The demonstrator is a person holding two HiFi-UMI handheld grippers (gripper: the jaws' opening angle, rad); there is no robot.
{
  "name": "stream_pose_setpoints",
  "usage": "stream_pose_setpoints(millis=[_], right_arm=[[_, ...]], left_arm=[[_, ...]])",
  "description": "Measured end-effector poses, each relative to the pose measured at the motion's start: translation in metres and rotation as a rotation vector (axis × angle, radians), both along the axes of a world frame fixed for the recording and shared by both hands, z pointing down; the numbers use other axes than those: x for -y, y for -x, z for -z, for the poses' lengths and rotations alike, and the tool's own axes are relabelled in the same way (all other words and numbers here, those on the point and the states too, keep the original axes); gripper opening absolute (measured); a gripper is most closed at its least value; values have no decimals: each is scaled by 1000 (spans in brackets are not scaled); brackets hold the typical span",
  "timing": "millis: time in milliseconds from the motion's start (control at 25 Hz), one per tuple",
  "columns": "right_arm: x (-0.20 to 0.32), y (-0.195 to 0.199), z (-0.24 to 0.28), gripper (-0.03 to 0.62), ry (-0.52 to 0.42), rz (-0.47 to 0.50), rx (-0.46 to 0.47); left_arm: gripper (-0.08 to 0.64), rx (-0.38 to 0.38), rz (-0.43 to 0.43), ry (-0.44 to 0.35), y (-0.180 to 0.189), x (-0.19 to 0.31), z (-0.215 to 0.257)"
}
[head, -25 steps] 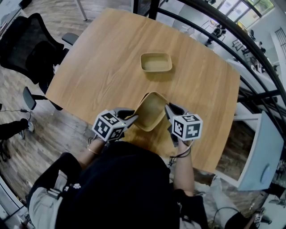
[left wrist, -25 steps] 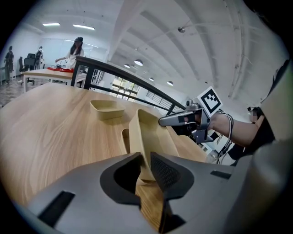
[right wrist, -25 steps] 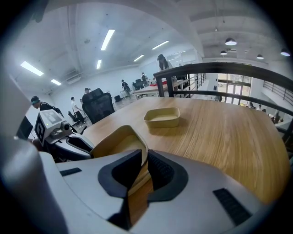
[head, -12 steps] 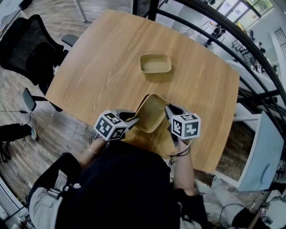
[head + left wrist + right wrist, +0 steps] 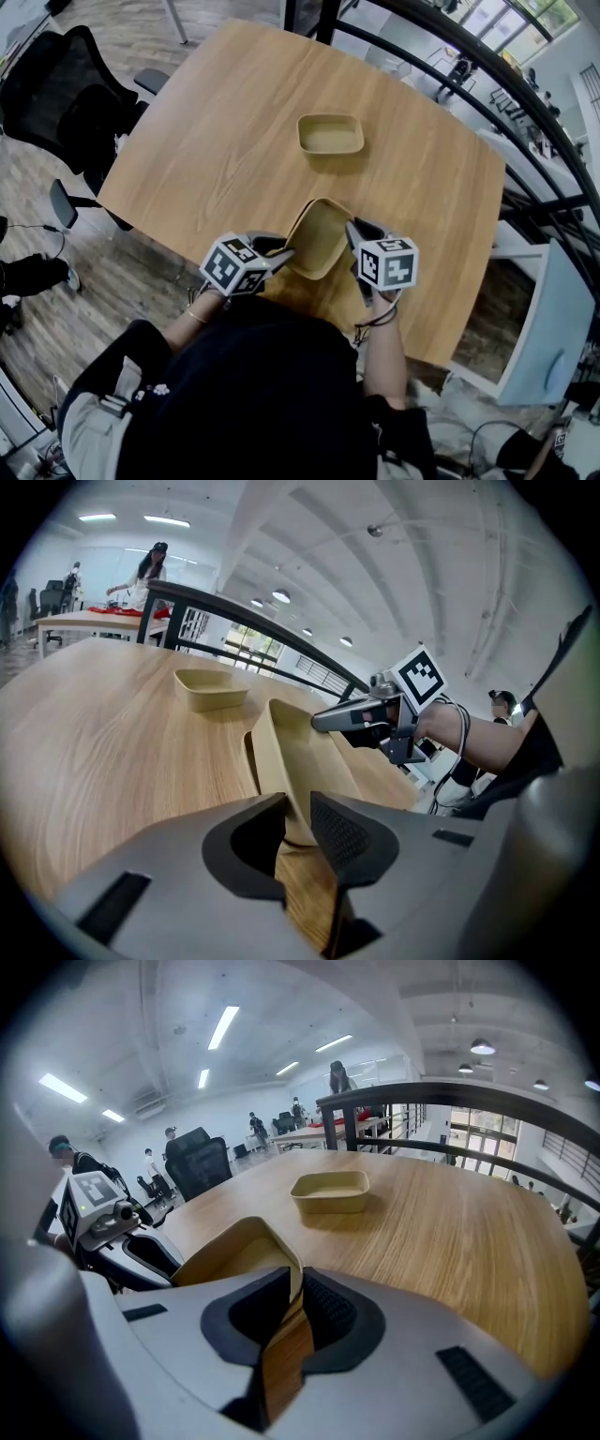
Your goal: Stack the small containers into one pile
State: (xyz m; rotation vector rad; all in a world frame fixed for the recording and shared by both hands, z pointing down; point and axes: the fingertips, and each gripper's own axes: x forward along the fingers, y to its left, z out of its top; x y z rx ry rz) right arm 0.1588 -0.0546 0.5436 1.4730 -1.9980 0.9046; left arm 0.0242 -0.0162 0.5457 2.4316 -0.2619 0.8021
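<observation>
A tan container (image 5: 319, 239) hangs tilted over the near part of the wooden table (image 5: 216, 122), carried between both grippers. My left gripper (image 5: 284, 251) has the container's left rim (image 5: 291, 752) between its pads and touching them, though its jaws are easing apart. My right gripper (image 5: 352, 230) is shut on the opposite rim (image 5: 239, 1251), the thin wall pinched between its pads. A second tan container (image 5: 330, 134) rests upright and alone farther out on the table; it shows in the left gripper view (image 5: 211, 688) and the right gripper view (image 5: 330, 1190) too.
A black office chair (image 5: 66, 94) stands off the table's left edge. A dark curved railing (image 5: 525, 103) runs beyond the far right side. A pale cabinet (image 5: 548, 328) sits to the right, below table level.
The held container has stayed tilted between the grippers, shifting only slightly. The left jaws look a little looser on the rim than before.
</observation>
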Motion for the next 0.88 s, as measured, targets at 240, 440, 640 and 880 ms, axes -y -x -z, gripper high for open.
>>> stream_pose_setpoints(millis=[240, 440, 640, 880], right_arm=[[1, 0, -4, 54, -1, -4, -8], [4, 1, -7, 54, 1, -6, -17], [5, -1, -9, 54, -3, -11, -29], [6, 1, -12, 55, 7, 17, -94]], left_arm=[[87, -13, -11, -10, -1, -2, -2], [89, -8, -32, -21, 0, -1, -5], [89, -3, -43, -36, -2, -1, -5], [90, 23, -59, -60, -1, 0, -11]])
